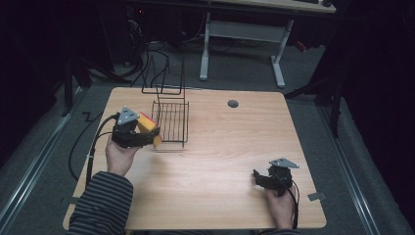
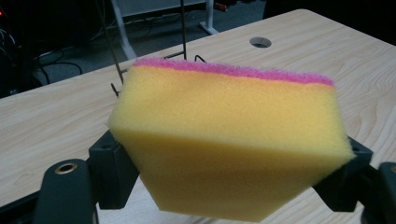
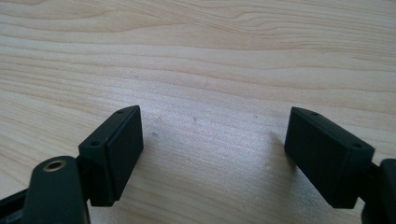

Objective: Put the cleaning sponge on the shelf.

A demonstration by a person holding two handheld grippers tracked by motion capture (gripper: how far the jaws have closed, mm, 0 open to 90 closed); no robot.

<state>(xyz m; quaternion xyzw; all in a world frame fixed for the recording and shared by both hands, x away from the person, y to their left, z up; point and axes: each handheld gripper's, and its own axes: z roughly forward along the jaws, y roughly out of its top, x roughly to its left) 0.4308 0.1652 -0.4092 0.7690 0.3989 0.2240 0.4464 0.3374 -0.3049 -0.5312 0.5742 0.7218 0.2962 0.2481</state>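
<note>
A yellow sponge (image 2: 229, 140) with a pink scouring layer is squeezed between the jaws of my left gripper (image 2: 229, 177). In the high view that gripper (image 1: 147, 138) holds the sponge (image 1: 147, 125) above the table's left side, right beside the black wire rack (image 1: 171, 122). My right gripper (image 1: 259, 178) rests low near the table's front right, pointing left. In the right gripper view its jaws (image 3: 212, 154) stand wide apart with only bare wood between them.
The wooden table (image 1: 220, 147) has a round cable hole (image 1: 233, 104) near its far edge. The wire rack has tall upright loops (image 1: 164, 73) at its back. A white desk frame (image 1: 242, 44) stands on the floor beyond. Cables trail off the left edge.
</note>
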